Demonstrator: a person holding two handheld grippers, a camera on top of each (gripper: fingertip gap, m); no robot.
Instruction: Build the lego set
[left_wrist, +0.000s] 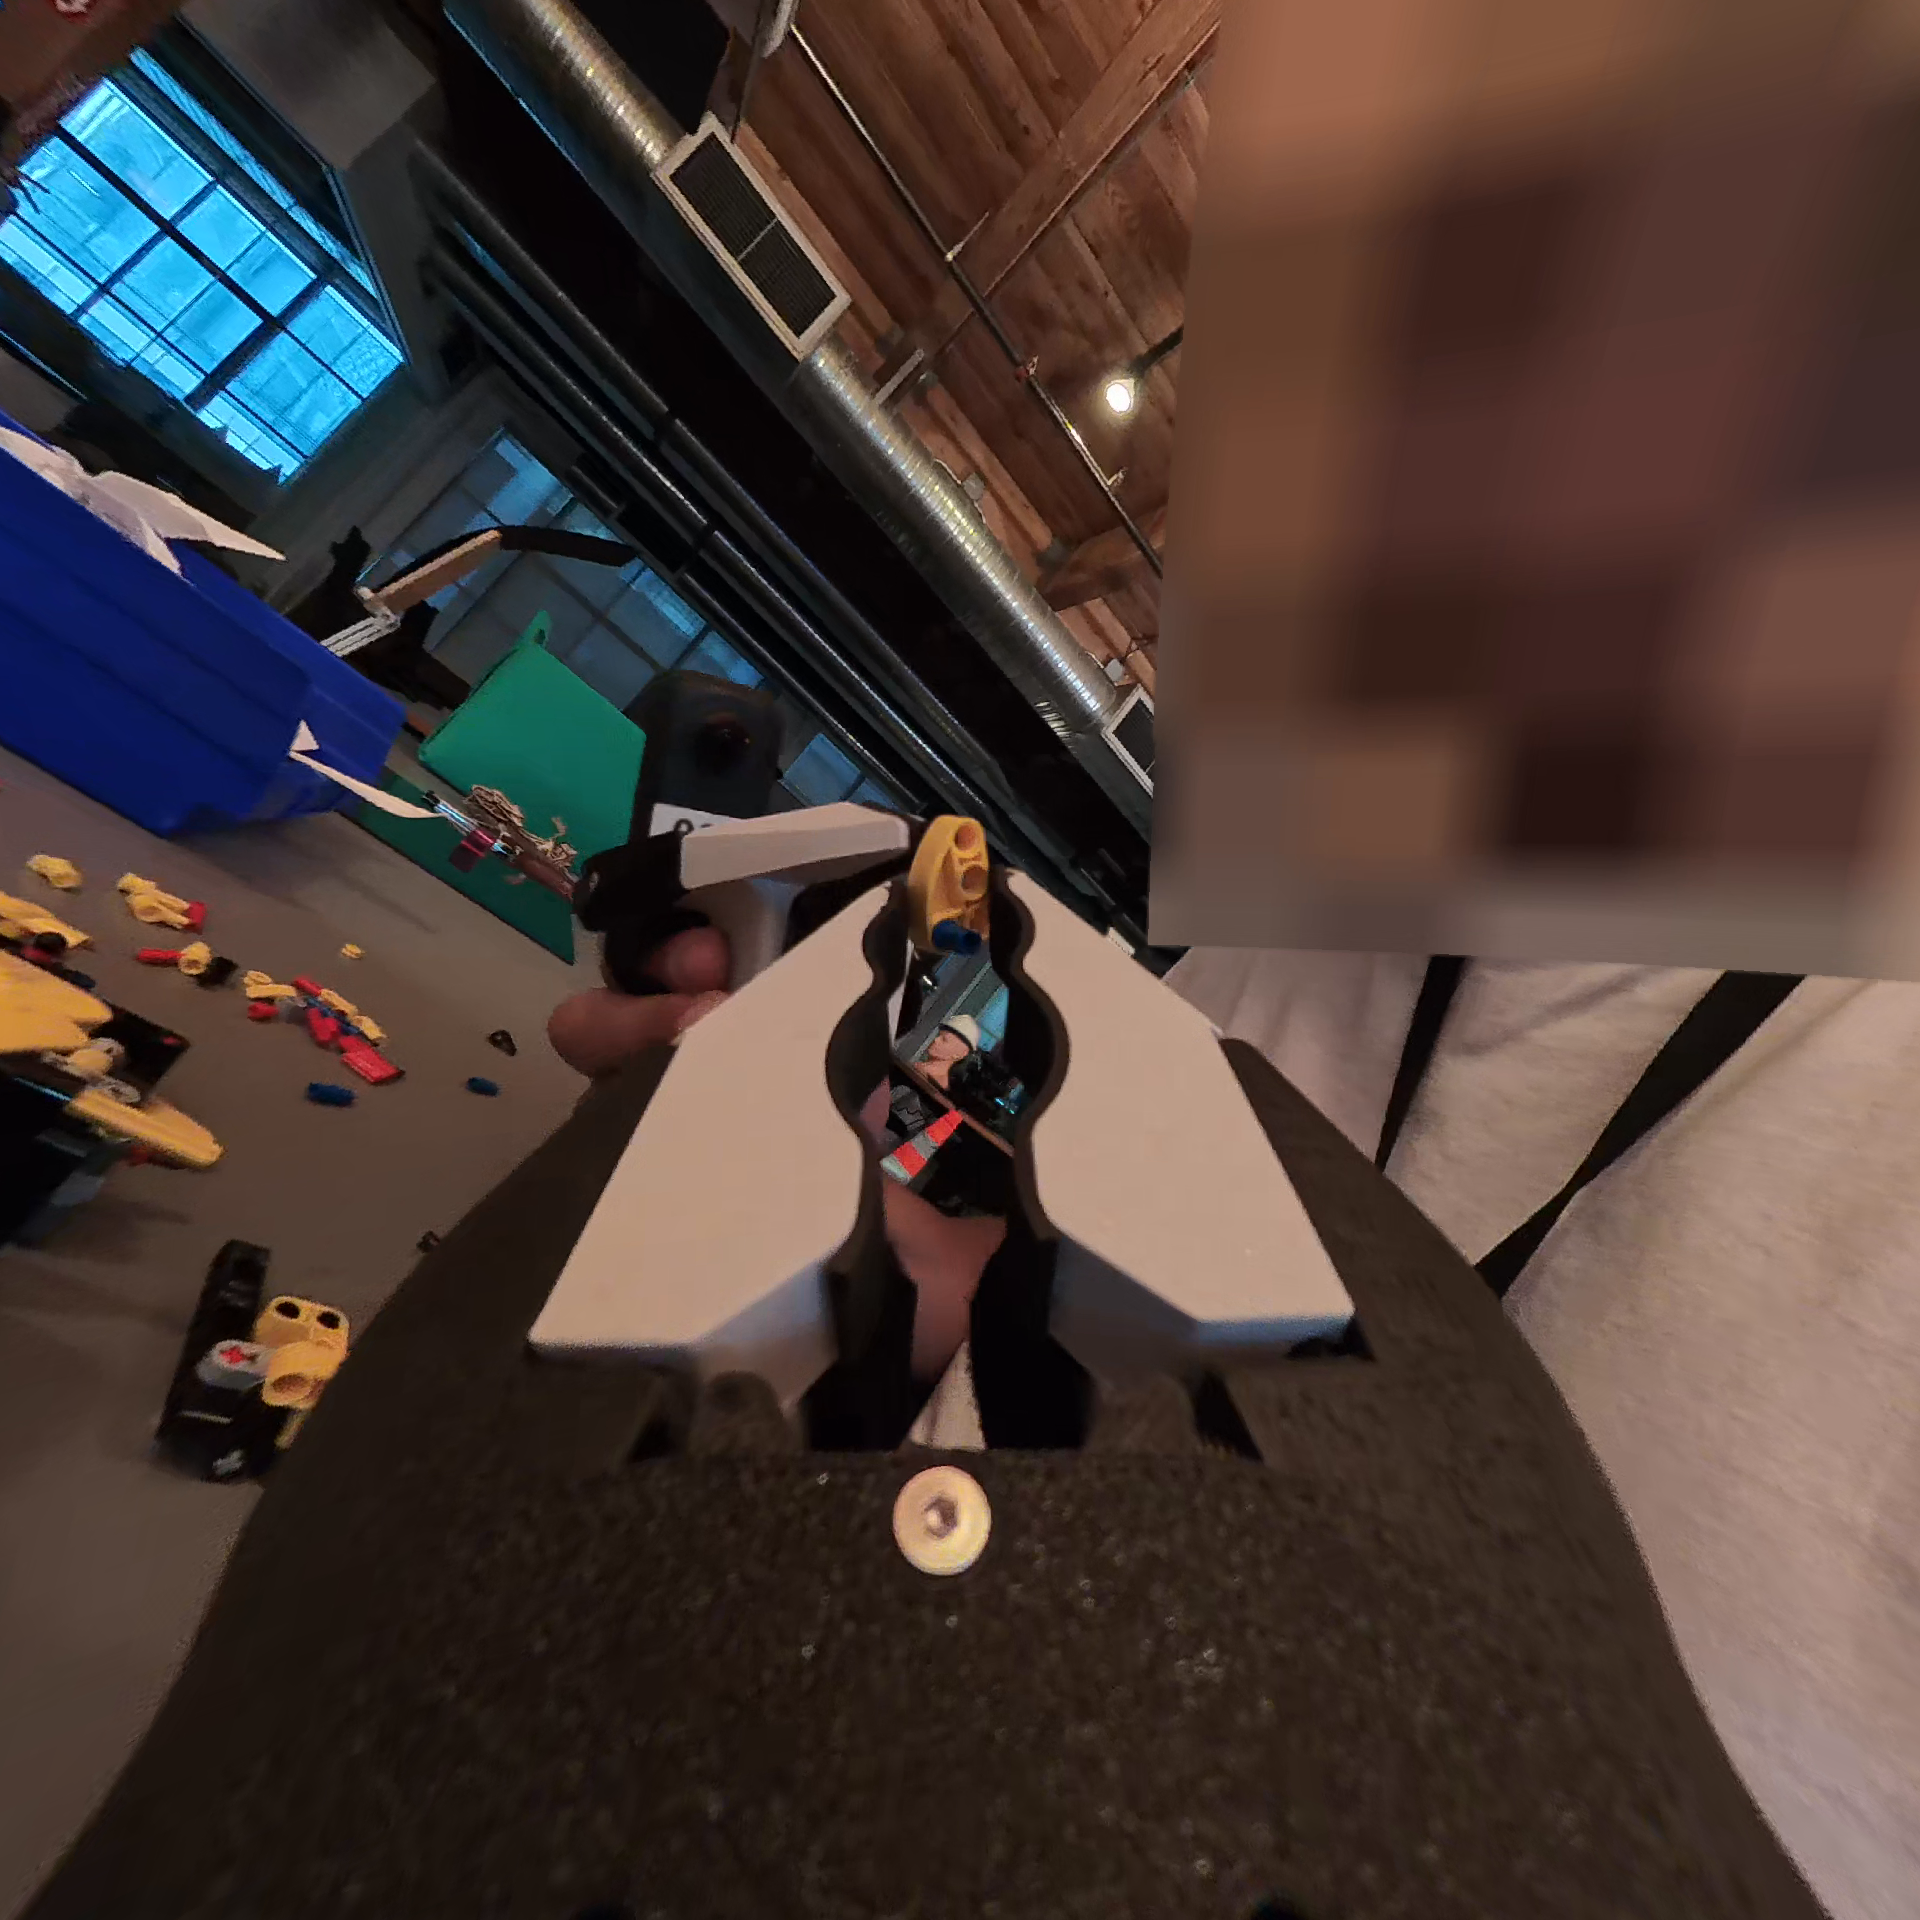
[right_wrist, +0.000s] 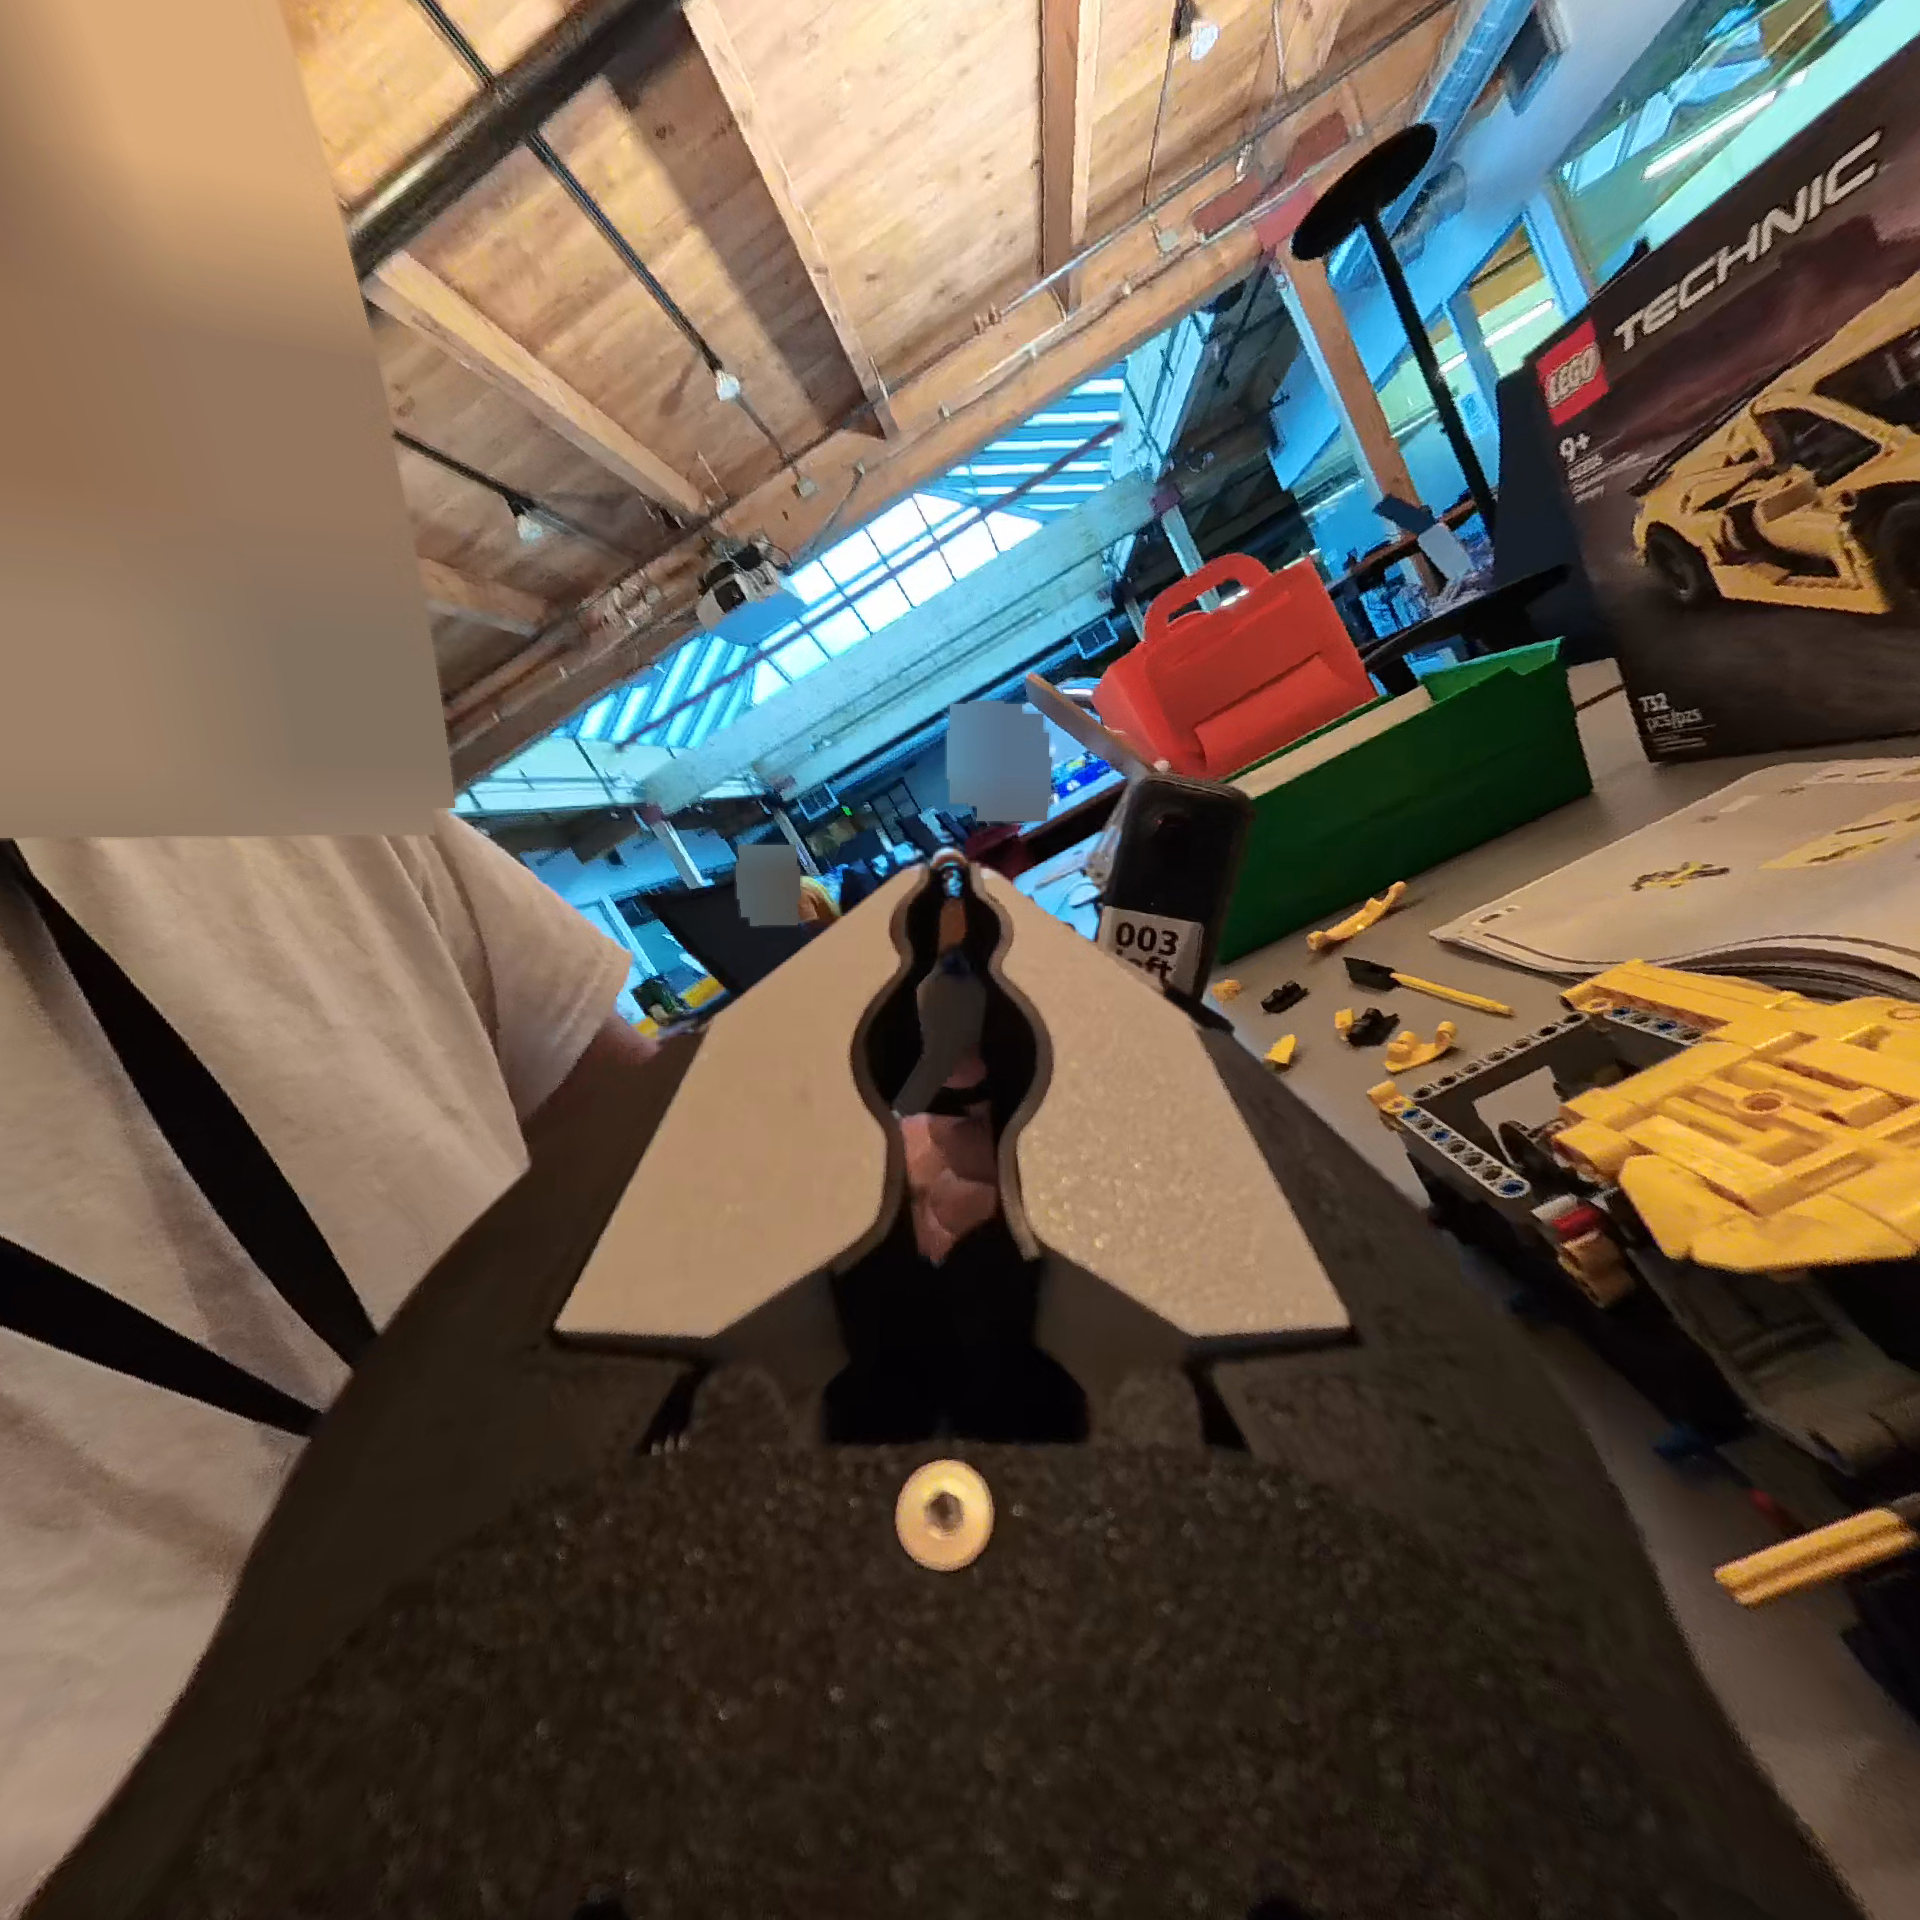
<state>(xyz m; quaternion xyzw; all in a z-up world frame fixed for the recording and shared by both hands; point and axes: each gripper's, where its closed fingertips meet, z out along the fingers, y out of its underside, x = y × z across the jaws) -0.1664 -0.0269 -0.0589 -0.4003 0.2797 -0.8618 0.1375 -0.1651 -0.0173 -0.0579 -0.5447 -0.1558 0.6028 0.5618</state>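
Observation:
My left gripper (left_wrist: 951, 883) is shut on a small yellow connector (left_wrist: 948, 868) with a blue pin (left_wrist: 956, 937), held up in the air. My right gripper shows behind it in the left wrist view (left_wrist: 894, 831), its closed white fingers meeting the connector from the left. In the right wrist view my right gripper (right_wrist: 949, 881) is shut, with a small grey and yellow bit (right_wrist: 949, 914) showing between the tips; I cannot tell if it grips it. The partly built yellow car (right_wrist: 1714, 1122) lies on the table to the right.
Loose yellow, red and blue pieces (left_wrist: 312, 1013) and a black and yellow sub-assembly (left_wrist: 260, 1361) lie on the grey table by a blue bin (left_wrist: 156, 644). A green tray (right_wrist: 1403, 790), set box (right_wrist: 1766, 468), booklet (right_wrist: 1662, 883) and more loose pieces (right_wrist: 1361, 914) show. A person in a white shirt (right_wrist: 260, 1039) stands close. The grippers are tip to tip, or close to it.

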